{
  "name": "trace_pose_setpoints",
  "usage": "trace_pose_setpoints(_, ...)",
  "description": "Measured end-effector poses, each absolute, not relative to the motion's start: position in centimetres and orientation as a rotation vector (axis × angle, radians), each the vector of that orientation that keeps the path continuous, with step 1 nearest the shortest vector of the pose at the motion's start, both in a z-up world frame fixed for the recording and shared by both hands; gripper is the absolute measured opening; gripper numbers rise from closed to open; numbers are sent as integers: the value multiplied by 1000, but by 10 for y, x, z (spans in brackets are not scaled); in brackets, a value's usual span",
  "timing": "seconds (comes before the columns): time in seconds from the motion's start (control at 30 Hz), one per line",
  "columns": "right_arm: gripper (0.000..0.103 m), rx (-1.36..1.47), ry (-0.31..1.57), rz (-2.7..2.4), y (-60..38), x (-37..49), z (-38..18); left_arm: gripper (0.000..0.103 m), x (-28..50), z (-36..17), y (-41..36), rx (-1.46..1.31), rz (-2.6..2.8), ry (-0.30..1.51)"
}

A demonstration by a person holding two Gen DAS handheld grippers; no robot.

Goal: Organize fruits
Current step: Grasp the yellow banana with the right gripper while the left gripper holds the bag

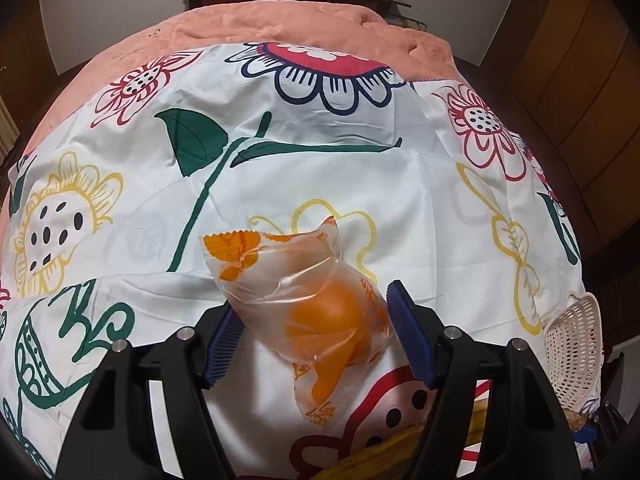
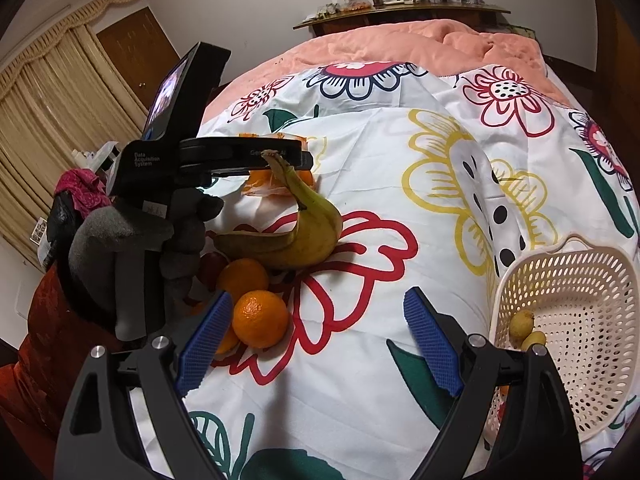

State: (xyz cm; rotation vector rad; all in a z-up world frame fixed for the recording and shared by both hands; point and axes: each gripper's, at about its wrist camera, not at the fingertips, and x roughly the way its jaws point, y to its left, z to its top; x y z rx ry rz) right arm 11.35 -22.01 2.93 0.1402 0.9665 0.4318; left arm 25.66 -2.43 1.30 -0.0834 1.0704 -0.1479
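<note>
My left gripper (image 1: 310, 332) is shut on an orange in a clear plastic bag (image 1: 320, 316), its blue pads pressing both sides. In the right wrist view the left gripper (image 2: 280, 152) holds that bagged orange (image 2: 260, 184) above the floral cloth. My right gripper (image 2: 316, 344) is open and empty, low over the cloth. Just left of it lie two loose oranges (image 2: 260, 318) (image 2: 242, 278) and a banana (image 2: 296, 236). A white perforated basket (image 2: 576, 320) at the right holds small yellow fruits (image 2: 522, 322). The basket also shows in the left wrist view (image 1: 576, 348).
A floral white cloth (image 2: 400, 200) covers a bed with a salmon quilt (image 2: 400, 36). A red fruit (image 2: 212, 264) lies partly hidden behind the gloved hand. A cluttered shelf (image 2: 400, 4) stands behind the bed. Curtains (image 2: 52, 100) hang at left.
</note>
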Motion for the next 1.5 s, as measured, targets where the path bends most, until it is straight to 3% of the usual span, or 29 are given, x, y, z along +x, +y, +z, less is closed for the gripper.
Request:
trace_pose_setpoints(0.37, 87, 123, 982, 429, -217, 115, 28, 69, 265, 10, -37, -47, -204, 1101)
trace_pose_setpoints(0.53, 87, 116, 989, 429, -216, 115, 28, 55, 261, 13, -37, -54, -215, 1083)
trace_pose_setpoints(0.93, 85, 135, 1034, 452, -207, 134, 27, 54, 231, 47, -11, -129, -217, 974)
trace_pose_setpoints(1.33, 63, 160, 1074, 411, -189, 177, 16, 54, 205, 65, 7, -146, -215, 912)
trace_pose_setpoints(1.5, 43, 166, 1101, 400, -180, 190, 7, 54, 202, 66, 13, -157, -218, 905)
